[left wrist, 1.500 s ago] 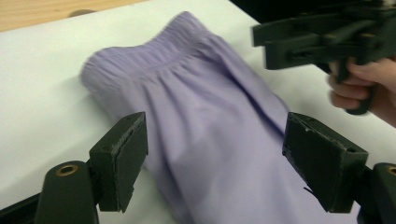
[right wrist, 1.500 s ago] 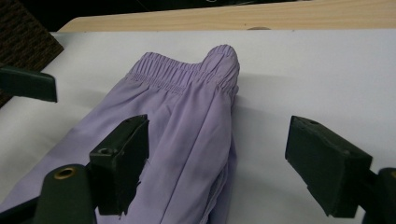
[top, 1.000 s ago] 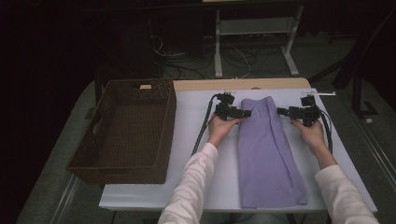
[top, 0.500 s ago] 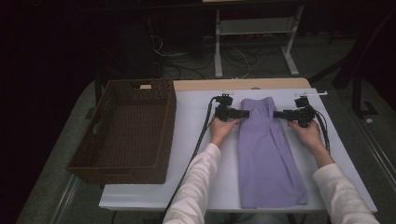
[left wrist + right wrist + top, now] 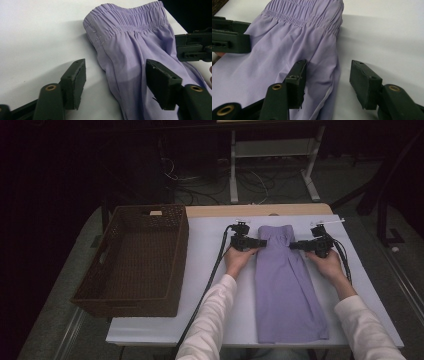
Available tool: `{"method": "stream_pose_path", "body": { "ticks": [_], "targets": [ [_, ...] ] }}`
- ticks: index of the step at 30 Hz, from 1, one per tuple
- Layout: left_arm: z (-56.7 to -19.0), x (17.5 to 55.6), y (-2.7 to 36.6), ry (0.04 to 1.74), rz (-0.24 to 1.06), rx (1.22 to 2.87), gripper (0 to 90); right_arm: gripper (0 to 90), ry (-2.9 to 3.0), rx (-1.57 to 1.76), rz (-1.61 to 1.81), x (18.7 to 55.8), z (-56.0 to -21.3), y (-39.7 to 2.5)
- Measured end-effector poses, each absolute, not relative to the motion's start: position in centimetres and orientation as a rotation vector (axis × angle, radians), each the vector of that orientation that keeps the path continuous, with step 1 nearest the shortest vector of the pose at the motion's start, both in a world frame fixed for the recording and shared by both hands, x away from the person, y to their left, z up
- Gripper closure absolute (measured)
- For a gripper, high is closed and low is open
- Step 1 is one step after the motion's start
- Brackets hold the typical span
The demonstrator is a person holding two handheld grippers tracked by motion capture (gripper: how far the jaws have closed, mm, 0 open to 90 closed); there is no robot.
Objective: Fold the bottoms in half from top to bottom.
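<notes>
1. Right now I hold a claw in each hand, and both sit at the far end of the purple pants (image 5: 287, 285) on the white table (image 5: 200, 270).
2. My left claw (image 5: 262, 242) points in at the left edge of the pants, just below the stretchy waistband (image 5: 130, 21).
3. Its jaws are spread wide. In the left gripper view, one jaw is over the bare table and the other is over the cloth, so the edge of the pants lies between them.
4. My right claw (image 5: 293, 245) points in at the right edge, across from the left one.
5. Its jaws are spread wide too. In the right gripper view, one jaw is over the cloth and the other is over the table. Neither claw pinches anything yet.
6. The pants lie flat and long. The waistband is far from me and the leg ends are close to me, near the front edge of the table.
7. Each claw is just as near to its own side of the pants, so I think both should close on the cloth at once.
8. The brown basket (image 5: 135, 295) sits to the left, well apart from the pants. My left hand is nearer to it. There is nothing inside the basket that I can see.
</notes>
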State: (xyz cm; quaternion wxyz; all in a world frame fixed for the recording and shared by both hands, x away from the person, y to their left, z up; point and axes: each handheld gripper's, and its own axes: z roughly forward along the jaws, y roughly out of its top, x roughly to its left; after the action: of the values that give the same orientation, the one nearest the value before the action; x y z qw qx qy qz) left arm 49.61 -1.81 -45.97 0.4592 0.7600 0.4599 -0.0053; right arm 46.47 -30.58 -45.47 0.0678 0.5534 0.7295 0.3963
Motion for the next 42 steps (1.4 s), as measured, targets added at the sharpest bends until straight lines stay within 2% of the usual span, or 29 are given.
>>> {"method": "stream_pose_path", "body": {
  "ticks": [8,16,20,23,31,42],
  "targets": [
    [-46.2,49.5,-2.0,1.132,-0.031,1.871,49.6,53.7,2.222,1.7,1.219,46.4,-45.5,-30.6],
    [-46.4,49.3,-2.6,1.14,-0.031,1.884,69.8,71.9,2.257,1.744,1.17,46.2,-45.3,-30.3],
    [-46.4,49.3,-2.7,1.16,-0.039,1.886,81.1,85.5,2.256,1.734,1.135,46.1,-45.4,-30.2],
    [-46.5,49.4,-2.8,1.164,-0.051,1.89,85.8,87.0,2.263,1.745,1.155,46.2,-45.5,-30.2],
    [-46.0,49.4,-2.6,1.129,-0.036,1.889,88.4,88.3,2.23,1.814,1.26,46.3,-45.7,-31.0],
    [-44.0,49.4,-1.8,1.065,-0.014,1.827,88.4,88.3,2.131,1.724,1.48,45.9,-44.2,-31.9]
  ]
}}
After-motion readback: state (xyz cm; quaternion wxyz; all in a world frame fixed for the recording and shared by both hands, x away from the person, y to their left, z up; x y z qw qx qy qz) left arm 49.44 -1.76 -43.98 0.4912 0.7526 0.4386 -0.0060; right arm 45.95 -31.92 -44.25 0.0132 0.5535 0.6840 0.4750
